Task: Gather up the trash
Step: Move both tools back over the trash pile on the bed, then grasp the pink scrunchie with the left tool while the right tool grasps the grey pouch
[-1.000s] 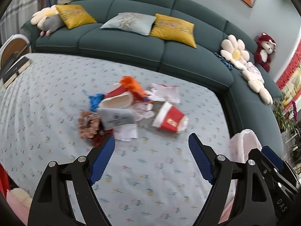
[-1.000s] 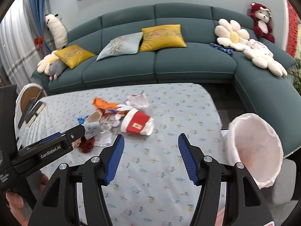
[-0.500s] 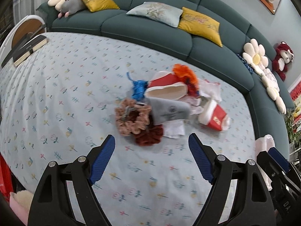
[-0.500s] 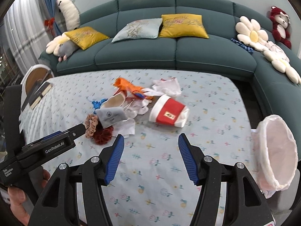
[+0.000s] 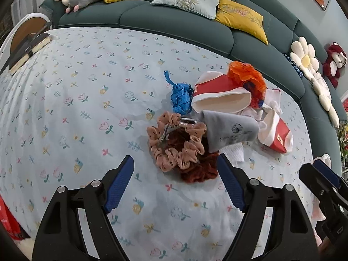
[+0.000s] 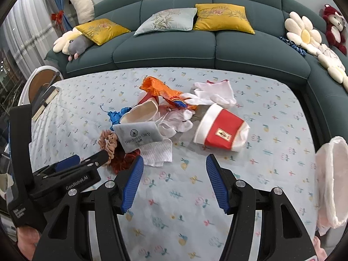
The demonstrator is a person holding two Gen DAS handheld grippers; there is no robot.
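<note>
Because the trash lies heaped in one pile at the desk's (image 6: 271, 195) middle, both claws come at it from the near edge. The left claw (image 5: 175, 183) hangs wide and empty over the pink scrunchie (image 5: 176, 142), which lies at its 12 o'clock, likely the first pick. The right claw (image 6: 174, 181), also wide and empty, faces the red cup (image 6: 223, 131); the white bag (image 6: 331, 182) gapes at 3 o'clock, presumably to receive drops.

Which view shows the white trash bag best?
The right wrist view: the white trash bag shows its open mouth at the table's right edge. The left wrist view catches only a sliver of it behind the right gripper.
</note>
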